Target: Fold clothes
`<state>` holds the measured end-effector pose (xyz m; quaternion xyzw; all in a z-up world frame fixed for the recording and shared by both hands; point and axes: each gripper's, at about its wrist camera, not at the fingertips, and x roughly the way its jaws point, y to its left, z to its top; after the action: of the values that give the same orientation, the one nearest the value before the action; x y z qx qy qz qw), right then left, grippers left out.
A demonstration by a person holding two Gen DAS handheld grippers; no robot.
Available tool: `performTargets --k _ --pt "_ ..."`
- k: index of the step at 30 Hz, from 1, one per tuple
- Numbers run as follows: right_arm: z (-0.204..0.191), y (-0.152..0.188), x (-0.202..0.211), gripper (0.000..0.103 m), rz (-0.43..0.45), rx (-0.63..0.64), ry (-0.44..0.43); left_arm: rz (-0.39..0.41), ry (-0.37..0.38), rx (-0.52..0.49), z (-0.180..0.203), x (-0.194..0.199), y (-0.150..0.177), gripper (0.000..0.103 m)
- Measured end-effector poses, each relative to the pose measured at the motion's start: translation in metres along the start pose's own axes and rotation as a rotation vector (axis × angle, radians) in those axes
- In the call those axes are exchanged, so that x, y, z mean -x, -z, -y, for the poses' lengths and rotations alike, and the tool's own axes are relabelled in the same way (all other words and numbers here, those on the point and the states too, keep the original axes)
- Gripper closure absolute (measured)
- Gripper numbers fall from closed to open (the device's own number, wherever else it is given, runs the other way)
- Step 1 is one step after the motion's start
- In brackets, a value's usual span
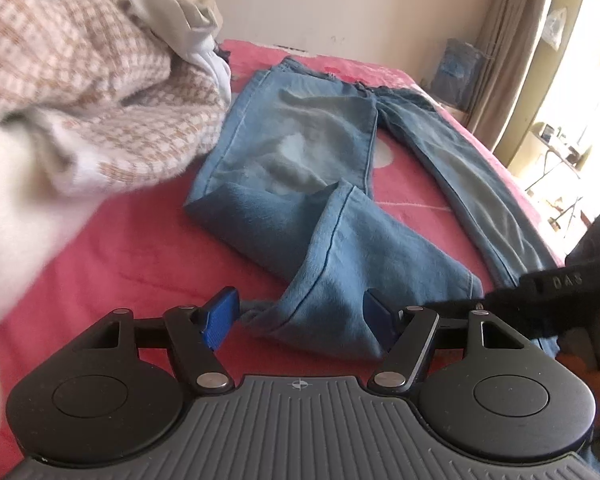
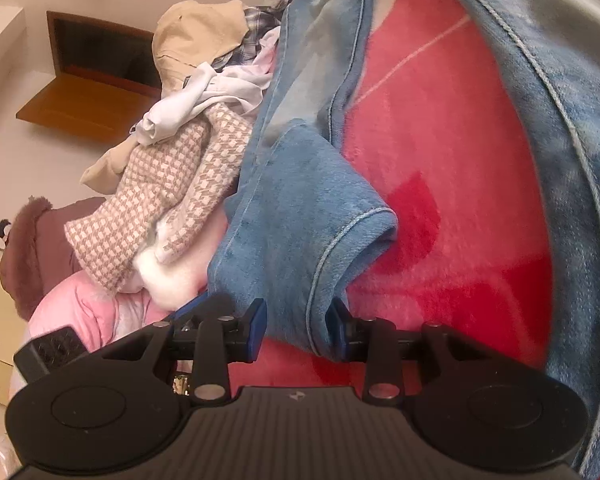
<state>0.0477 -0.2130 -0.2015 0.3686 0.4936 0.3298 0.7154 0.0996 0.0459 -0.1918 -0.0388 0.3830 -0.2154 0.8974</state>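
Light blue jeans [image 1: 300,140] lie spread on a red blanket [image 1: 120,248], one leg doubled back toward me. The end of that leg [image 1: 360,272] sits between the blue pads of my left gripper [image 1: 300,318], which stands open with a gap at its left pad. In the right wrist view the same leg end [image 2: 300,220] is bunched up between the pads of my right gripper [image 2: 298,332], which is shut on it. The other leg [image 2: 560,120] runs along the right. The right gripper's black body [image 1: 568,284] shows at the right edge of the left wrist view.
A heap of clothes [image 1: 100,80], with a pink checked knit on top, lies left of the jeans. Pink bedding [image 2: 80,312] and a brown furry garment [image 2: 24,248] sit beyond it. A wooden shelf [image 2: 84,104] hangs on the wall. A curtain [image 1: 508,60] and a blue bin [image 1: 456,72] stand past the bed.
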Motion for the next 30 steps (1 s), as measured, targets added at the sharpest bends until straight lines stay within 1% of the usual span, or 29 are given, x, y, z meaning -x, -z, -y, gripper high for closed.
performTargets --k 1,3,4,5,6,7,8,10,13,14,17,19,22,26,30 --pt "0.0 0.0 0.0 0.068 0.001 0.004 -0.001 -0.003 0.002 -0.005 0.0 -0.001 0.0 0.037" --pt "0.001 0.0 -0.001 0.071 0.004 0.006 -0.003 -0.012 0.008 -0.015 0.001 -0.002 0.001 0.044" --pt "0.001 0.0 -0.002 0.074 0.006 0.006 -0.003 -0.016 0.011 -0.02 0.002 -0.003 0.002 0.052" --pt "0.001 0.0 -0.002 0.076 0.004 0.006 0.002 -0.021 0.014 -0.025 0.002 -0.004 0.002 0.056" --pt "0.001 0.0 -0.003 0.085 0.002 0.006 0.007 -0.016 0.015 -0.02 0.003 -0.002 0.003 0.059" --pt "0.001 0.0 -0.003 0.089 0.0 0.006 0.012 -0.008 0.015 -0.012 0.003 0.001 0.005 0.07" --pt "0.001 0.0 -0.003 0.09 -0.002 0.006 0.017 -0.005 0.022 0.003 0.003 0.003 0.005 0.084" --pt "-0.004 0.002 -0.001 0.093 -0.01 0.01 0.007 -0.001 0.04 0.054 0.002 0.012 0.007 0.091" --pt "-0.013 0.005 0.003 0.095 -0.027 0.019 -0.018 0.016 0.07 0.12 0.003 0.033 0.01 0.096" --pt "-0.017 0.007 0.005 0.095 -0.043 0.021 -0.032 0.016 0.081 0.131 0.004 0.043 0.012 0.098" --pt "-0.028 0.014 0.008 0.095 -0.112 0.014 -0.09 0.01 0.107 0.152 0.008 0.075 0.016 0.099" --pt "-0.036 0.024 0.008 0.095 -0.168 0.024 -0.115 -0.003 0.109 0.164 0.01 0.096 0.022 0.099" --pt "-0.047 0.04 0.007 0.096 -0.25 0.04 -0.159 -0.013 0.122 0.224 0.006 0.126 0.036 0.101" --pt "-0.059 0.065 -0.002 0.096 -0.372 0.042 -0.205 -0.037 0.121 0.347 -0.004 0.152 0.057 0.103" --pt "-0.064 0.091 -0.022 0.096 -0.547 0.027 -0.229 -0.033 0.11 0.479 -0.017 0.175 0.081 0.103"
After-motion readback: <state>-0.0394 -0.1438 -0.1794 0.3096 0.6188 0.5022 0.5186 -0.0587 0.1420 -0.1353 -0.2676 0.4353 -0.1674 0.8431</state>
